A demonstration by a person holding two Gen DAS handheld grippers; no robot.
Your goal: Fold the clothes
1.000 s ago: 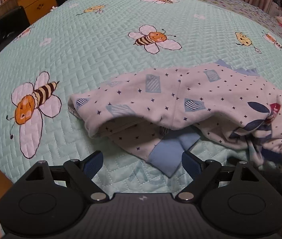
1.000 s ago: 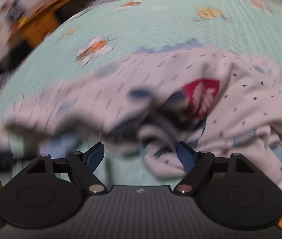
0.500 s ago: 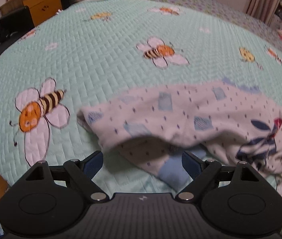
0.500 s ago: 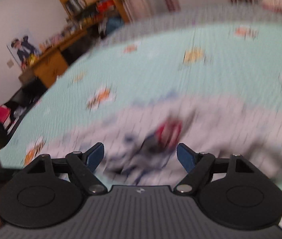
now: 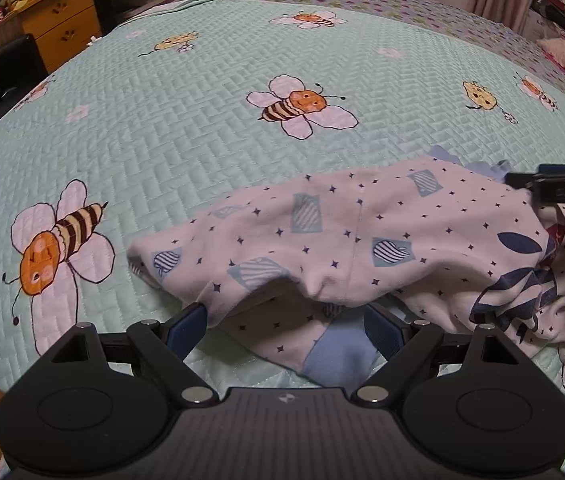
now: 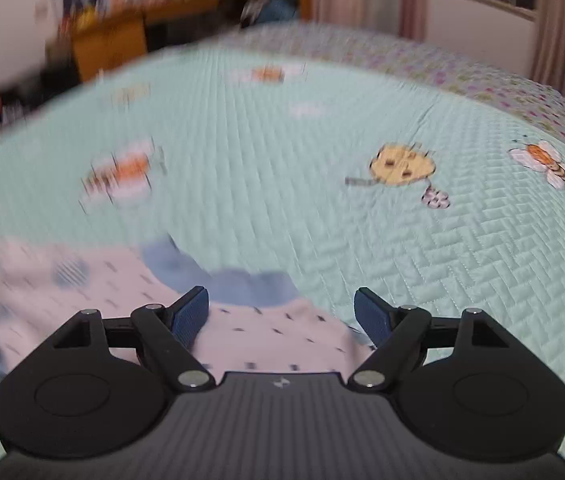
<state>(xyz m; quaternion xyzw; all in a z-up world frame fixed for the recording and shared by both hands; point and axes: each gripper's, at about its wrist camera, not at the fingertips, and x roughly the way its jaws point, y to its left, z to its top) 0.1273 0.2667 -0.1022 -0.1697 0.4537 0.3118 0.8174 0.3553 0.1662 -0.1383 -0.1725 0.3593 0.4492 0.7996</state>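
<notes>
You are holding both tongs open; the left tongs are hovering over the crumpled white star-printed cotton garment, lying lengthwise left to right on the mint quilted bee-patterned bedspread; the right tongs are straddling its far blue-trimmed edge, gripping nothing; only the left view is showing the navy leaf print.

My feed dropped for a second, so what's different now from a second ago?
The right gripper swung from over the rumpled middle of the patterned garment to its blue-trimmed far end. Both grippers are still open and grip nothing. The left gripper and the garment hardly moved.
</notes>
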